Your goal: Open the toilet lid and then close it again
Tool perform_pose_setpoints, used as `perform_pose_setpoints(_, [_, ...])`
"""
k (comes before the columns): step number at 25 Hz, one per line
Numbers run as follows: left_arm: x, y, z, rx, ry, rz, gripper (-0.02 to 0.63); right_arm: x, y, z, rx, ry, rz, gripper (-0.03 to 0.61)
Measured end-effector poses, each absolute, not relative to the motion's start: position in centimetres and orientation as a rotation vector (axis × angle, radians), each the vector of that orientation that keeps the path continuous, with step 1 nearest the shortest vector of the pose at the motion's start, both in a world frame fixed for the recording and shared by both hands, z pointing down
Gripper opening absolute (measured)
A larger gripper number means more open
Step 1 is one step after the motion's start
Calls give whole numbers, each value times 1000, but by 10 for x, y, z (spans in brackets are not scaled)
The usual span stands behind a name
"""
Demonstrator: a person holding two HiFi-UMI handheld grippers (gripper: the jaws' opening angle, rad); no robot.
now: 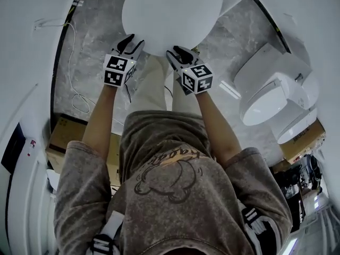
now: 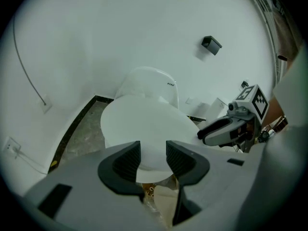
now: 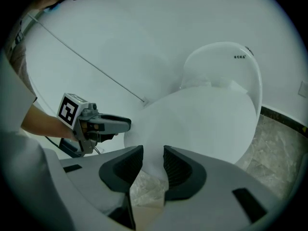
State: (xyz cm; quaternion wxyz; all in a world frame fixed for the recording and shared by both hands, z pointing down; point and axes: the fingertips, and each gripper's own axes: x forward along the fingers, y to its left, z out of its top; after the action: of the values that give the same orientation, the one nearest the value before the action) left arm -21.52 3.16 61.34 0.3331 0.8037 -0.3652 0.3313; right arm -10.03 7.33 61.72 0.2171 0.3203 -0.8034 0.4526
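both grippers show in the head view, held out at arm's length side by side over the front of the toilet. the left gripper [image 1: 132,42] has its tips at the lower left of the toilet lid [image 1: 172,12], and the right gripper [image 1: 178,52] has its tips at the lower right of that front edge. the lid lies down flat over the bowl. grey marbled floor [image 1: 95,36] runs around it, a thin cable [image 1: 71,54] trails along the left, a cardboard box [image 1: 66,132] sits by the person's left elbow, and more white toilets [image 1: 265,97] stand off to the right.

in the left gripper view, the left gripper [image 2: 153,154] has its jaws apart, and the rounded front rim of the lid [image 2: 144,124] shows in the gap. the pads are not pressing on it. the toilet's raised back part [image 2: 149,83] stands behind against the white wall, and a small dark box [image 2: 211,44] is fixed higher up. the right gripper [image 2: 204,134] reaches in from the right at the lid's edge.

in the right gripper view, the right gripper [image 3: 153,162] is also open, with the lid's [image 3: 202,124] near rim in the gap between its pads and no grip on it. the left gripper [image 3: 126,123] points at the lid from the left.
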Motion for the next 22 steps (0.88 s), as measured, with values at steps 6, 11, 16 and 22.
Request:
perform_pose_setpoints(6, [-225, 47, 671, 1988, -970, 879, 172, -105, 87, 669, 891, -2142, 1341, 118])
perform_pose_setpoints(11, [-226, 52, 708, 1942, -975, 897, 172, -106, 92, 702, 877, -2099, 1358, 104])
perform_pose_setpoints(16, [-232, 56, 741, 1885, -991, 911, 172, -113, 99, 733, 850, -2023, 1419, 92])
perform_pose_setpoints(22, [-229, 56, 764, 1846, -1007, 913, 172, -113, 102, 757, 859, -1974, 1439, 92])
